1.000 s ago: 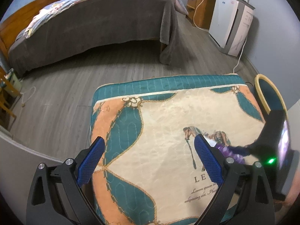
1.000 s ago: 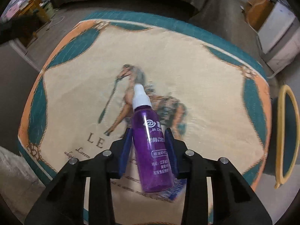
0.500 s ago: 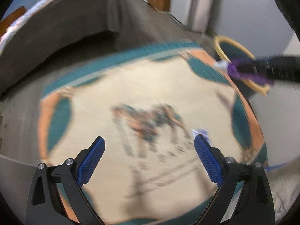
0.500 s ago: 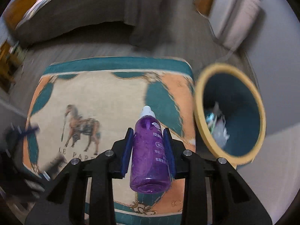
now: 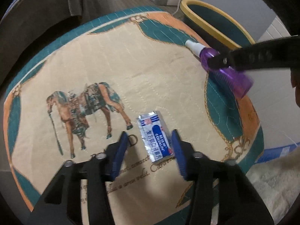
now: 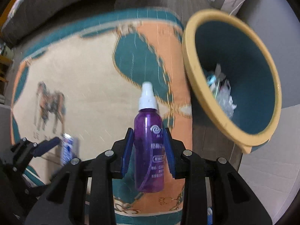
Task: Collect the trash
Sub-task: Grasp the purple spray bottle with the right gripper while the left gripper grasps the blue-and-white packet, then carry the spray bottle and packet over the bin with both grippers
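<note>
Currently we see the left tool (image 5: 150,142) with its jaws closing around a small silver-and-blue box (image 5: 155,137); the box lies between the blue pads (image 5: 120,155), and a gap is visible on each side, so no pad presses on it. The right tool (image 6: 149,148) is clamped narrowly on a purple spray bottle (image 6: 149,150), its pads tight against the bottle's sides. The bottle is translucent purple with a white nozzle cap and white printed lettering, and it sits lengthwise between the fingers, cap pointing away from the tool. The box lies flat on the quilted cover (image 5: 131,65) of the desk, just beside the printed horse (image 5: 84,110), with printed script below it. Both tools point steeply downward at the cover. We see the right tool holding the bottle above the cover's orange and teal border, next to a teal bin with a yellow rim (image 6: 196,75); crumpled wrappers (image 6: 221,91) lie inside the bin.
</note>
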{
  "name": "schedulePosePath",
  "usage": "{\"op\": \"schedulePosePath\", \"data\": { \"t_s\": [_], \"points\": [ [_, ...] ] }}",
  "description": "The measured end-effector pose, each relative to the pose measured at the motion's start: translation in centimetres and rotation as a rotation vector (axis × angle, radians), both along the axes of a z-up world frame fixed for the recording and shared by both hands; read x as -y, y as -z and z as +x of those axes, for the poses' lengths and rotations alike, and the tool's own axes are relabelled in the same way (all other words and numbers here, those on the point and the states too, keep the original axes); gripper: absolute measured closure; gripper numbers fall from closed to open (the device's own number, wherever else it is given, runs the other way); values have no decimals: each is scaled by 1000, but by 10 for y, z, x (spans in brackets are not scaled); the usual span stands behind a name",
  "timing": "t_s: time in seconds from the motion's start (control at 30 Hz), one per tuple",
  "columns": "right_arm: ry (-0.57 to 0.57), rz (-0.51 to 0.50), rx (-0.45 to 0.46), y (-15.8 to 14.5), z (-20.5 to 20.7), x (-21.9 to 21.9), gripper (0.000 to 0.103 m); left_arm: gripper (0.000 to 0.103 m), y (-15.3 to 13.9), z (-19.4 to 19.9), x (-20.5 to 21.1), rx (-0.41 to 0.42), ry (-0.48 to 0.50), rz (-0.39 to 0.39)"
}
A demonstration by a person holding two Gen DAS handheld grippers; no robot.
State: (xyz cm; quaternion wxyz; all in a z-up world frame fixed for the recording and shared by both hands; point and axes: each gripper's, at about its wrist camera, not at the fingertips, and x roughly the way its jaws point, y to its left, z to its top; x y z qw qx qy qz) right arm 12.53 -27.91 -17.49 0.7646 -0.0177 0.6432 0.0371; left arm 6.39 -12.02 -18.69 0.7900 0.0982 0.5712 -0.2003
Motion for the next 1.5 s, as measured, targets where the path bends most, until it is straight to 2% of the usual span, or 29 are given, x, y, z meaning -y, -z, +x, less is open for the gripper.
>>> {"op": "schedulePosePath", "data": {
  "t_s": [0.07,0.1,0.23,0.6,0.73,0.83,1.07,1.4,1.47,1.5],
  "points": [
    [-2,5,-4,3,0,0,71,62,1,-1,4,17,23,17],
    [-3,5,-1,3,1,0,71,71,1,-1,6,24,33,26],
    [5,21,4,-4,2,0,71,79,-4,1,4,19,25,-17],
    [61,67,215,-74,13,24,71,80,-67,12,15,160,58,-96],
    [120,77,285,-94,20,52,71,80,-92,26,33,207,79,-125],
    [182,88,315,-99,24,82,71,80,-99,37,56,228,118,-124],
    [329,148,317,-90,28,149,71,80,-97,60,112,251,230,-124],
    [440,164,313,-70,34,190,71,79,-84,83,174,276,300,-106],
    [475,176,338,-71,33,196,68,75,-85,88,180,292,297,-118],
    [486,185,349,-72,32,200,64,67,-85,89,182,291,294,-125]
  ]
}}
